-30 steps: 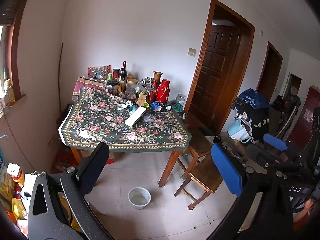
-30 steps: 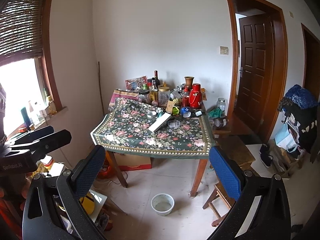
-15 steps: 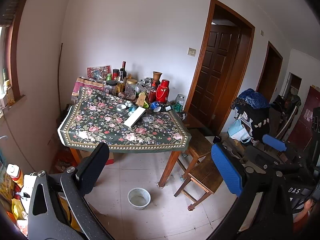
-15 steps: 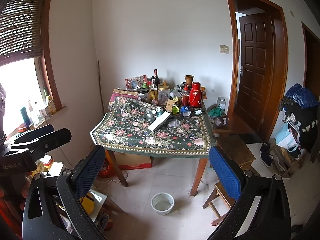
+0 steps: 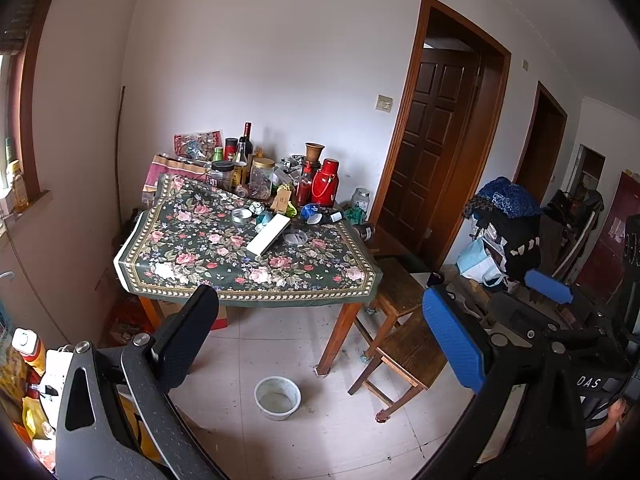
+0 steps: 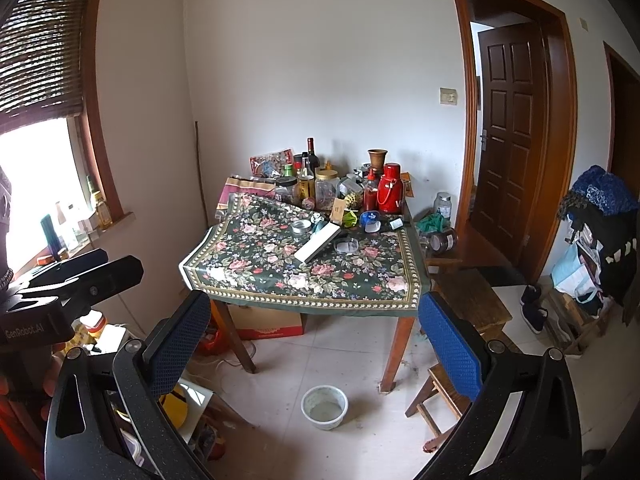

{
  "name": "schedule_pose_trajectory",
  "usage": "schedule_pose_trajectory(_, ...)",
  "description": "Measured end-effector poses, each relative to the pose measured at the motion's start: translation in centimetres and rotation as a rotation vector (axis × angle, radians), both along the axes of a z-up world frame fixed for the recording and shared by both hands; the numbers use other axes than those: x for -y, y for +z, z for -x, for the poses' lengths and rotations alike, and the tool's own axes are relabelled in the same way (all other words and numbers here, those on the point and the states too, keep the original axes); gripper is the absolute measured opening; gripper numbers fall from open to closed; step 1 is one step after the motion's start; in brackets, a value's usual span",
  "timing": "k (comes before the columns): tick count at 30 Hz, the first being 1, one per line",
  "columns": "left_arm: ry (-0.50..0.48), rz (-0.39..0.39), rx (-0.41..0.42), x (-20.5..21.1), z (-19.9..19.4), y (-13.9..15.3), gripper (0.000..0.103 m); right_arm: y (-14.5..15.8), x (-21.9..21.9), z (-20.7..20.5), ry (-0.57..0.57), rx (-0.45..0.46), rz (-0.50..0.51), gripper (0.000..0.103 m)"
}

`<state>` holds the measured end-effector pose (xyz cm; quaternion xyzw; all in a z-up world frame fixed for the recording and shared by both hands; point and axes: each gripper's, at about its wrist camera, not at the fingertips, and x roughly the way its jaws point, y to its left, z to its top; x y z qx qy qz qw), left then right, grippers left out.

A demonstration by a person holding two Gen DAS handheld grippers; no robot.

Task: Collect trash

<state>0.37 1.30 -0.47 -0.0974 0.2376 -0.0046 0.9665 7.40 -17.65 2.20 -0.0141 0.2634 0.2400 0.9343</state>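
Observation:
A table with a floral cloth (image 5: 208, 256) (image 6: 256, 276) stands against the far wall, well ahead of both grippers. On it lie a long white box (image 5: 269, 234) (image 6: 317, 242), a round tin (image 5: 241, 216), a clear dish (image 5: 295, 237) and small green and blue scraps (image 5: 308, 211) among jars and bottles. A white bucket (image 5: 277, 397) (image 6: 324, 406) stands on the floor in front of the table. My left gripper (image 5: 320, 344) is open and empty. My right gripper (image 6: 316, 344) is open and empty. The left gripper also shows at the left edge of the right wrist view (image 6: 76, 276).
Wooden stools (image 5: 404, 344) (image 6: 468, 300) stand right of the table. A red thermos (image 5: 325, 182) and bottles crowd the table's back. A cardboard box (image 6: 264, 322) sits under it. Bags and clothes (image 5: 504, 224) are piled at right. Brown doors (image 6: 508, 148) are beyond. Clutter lies at lower left.
Both views have shifted only slightly; the table and bucket sit almost where they were. Both grippers stay open.

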Motion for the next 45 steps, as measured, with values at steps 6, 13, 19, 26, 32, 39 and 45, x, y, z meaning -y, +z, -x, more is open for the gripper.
schedule_pose_trajectory(6, 0.006, -0.002, -0.001, 0.1, -0.6, -0.2, 0.103, 0.0, 0.0, -0.3, 0.004, 0.0, -0.004, 0.103)
schedule_pose_trajectory(13, 0.024, -0.01, -0.003, 1.3, -2.5, -0.2, 0.103, 0.0, 0.4, -1.4, 0.018, 0.009, -0.013, 0.103)
schedule_pose_trajectory(19, 0.045, -0.021, -0.006, 2.7, -4.1, -0.7, 0.103, 0.1, 1.4, -3.1, 0.021, 0.015, -0.002, 0.103)
schedule_pose_trajectory(26, 0.072, -0.028, -0.019, 3.2, -7.0, -0.9, 0.103, 0.1, 2.1, -5.6, 0.009, 0.038, 0.022, 0.103)
schedule_pose_trajectory(32, 0.09, -0.045, -0.046, 2.0, -11.1, -1.7, 0.103, -0.7, 1.9, -9.4, -0.014, 0.006, 0.003, 0.103)
schedule_pose_trajectory(39, 0.064, -0.049, -0.069, -2.2, -18.5, -3.3, 0.103, -2.2, -0.3, -14.7, -0.077, -0.013, 0.026, 0.103)
schedule_pose_trajectory(45, 0.037, -0.068, -0.091, -6.7, -26.0, -3.2, 0.103, -2.7, -3.9, -20.9, -0.132, -0.06, 0.016, 0.103)
